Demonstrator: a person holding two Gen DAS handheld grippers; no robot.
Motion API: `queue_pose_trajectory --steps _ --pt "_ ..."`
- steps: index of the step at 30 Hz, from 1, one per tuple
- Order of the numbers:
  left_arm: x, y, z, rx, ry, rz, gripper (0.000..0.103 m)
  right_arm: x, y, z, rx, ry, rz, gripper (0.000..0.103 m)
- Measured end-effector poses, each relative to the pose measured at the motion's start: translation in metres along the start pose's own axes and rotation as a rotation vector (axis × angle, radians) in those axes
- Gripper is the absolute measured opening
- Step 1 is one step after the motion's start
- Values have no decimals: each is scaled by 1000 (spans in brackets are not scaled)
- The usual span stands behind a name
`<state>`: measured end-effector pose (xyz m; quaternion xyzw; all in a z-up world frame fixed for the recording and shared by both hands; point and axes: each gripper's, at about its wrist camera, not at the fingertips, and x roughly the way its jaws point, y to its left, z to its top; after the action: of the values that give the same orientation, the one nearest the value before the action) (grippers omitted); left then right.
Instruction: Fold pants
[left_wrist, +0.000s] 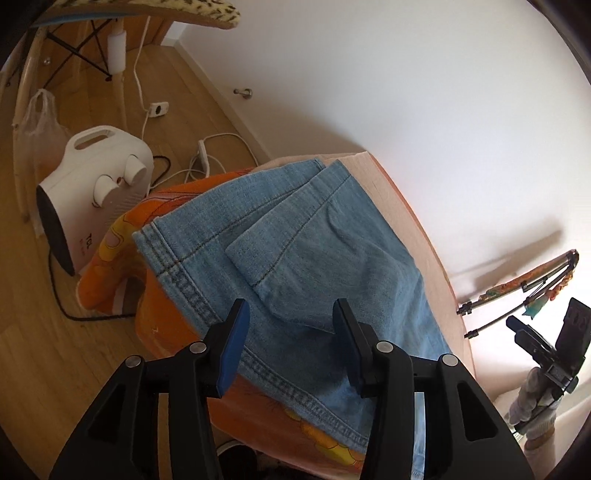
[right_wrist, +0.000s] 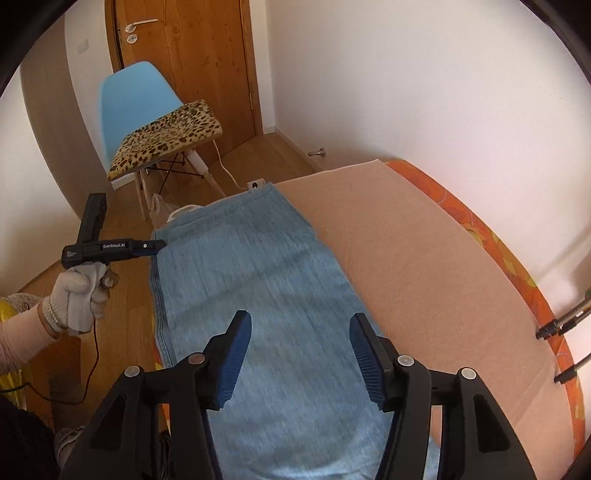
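White heater (left_wrist: 92, 192) on the floor left of the bed (right_wrist: 424, 258). Pale blue denim pants (left_wrist: 295, 240) lie along the bed's left edge, one hem doubled back over the other leg, stitching visible. Left tongs (left_wrist: 290, 332) and right tongs (right_wrist: 301, 343) spread above the denim, pinching nothing.

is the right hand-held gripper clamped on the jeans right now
No, the right hand-held gripper stands open above the jeans, its blue pads apart with no cloth pinched between them.
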<state>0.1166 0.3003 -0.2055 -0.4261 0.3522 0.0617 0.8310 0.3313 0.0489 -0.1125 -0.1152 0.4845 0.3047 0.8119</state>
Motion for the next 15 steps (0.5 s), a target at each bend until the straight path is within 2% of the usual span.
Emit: queue_pose_trajectory --steps 5,8,15 --pt "7 5 10 -54 -28 24 49 82 -4 63 11 19 80 60" --pt "12 -4 14 21 -52 97 49 129 -1 92 11 35 113 60" --pt "19 -19 7 132 -115 204 49 225 8 136 8 74 139 60"
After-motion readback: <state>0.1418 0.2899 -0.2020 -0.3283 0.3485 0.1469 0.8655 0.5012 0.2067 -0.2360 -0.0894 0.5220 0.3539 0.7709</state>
